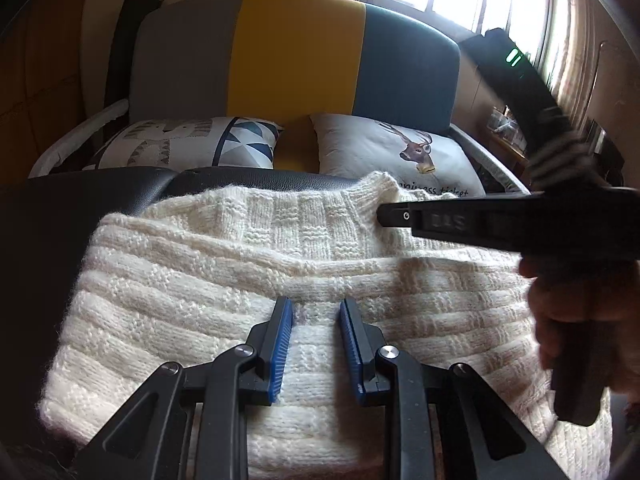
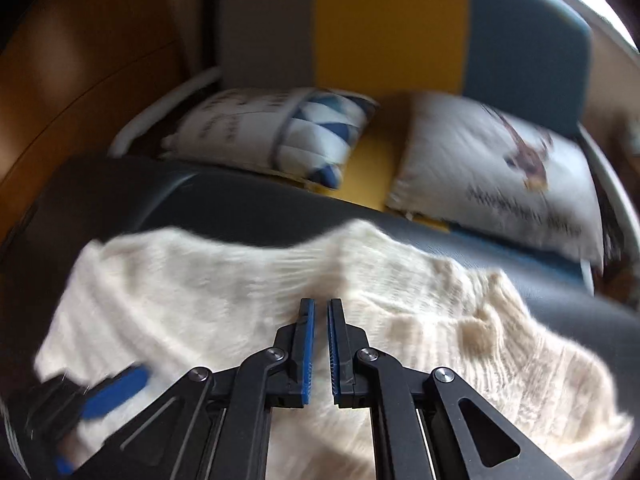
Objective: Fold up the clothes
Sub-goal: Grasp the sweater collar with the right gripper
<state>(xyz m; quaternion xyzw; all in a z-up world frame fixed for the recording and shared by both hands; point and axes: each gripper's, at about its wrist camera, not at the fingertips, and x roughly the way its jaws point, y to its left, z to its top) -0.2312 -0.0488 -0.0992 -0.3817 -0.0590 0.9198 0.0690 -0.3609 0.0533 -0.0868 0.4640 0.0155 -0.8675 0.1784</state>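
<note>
Left wrist: white sweater [image 1: 192,280] beneath parted claw [image 1: 316,312]

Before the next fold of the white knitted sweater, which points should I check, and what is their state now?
1. Sweater lies on the black leather surface: ok.
2. Left gripper open, nothing between its pads: ok.
3. Right gripper nearly closed, small gap, no cloth held: not ok for a grasp.
4. Sweater flat, without wrinkles: not ok, a ridge crosses the middle.
5. Right wrist view sharp: not ok, blurred.
6. Sleeves tucked in: cannot tell.
</note>
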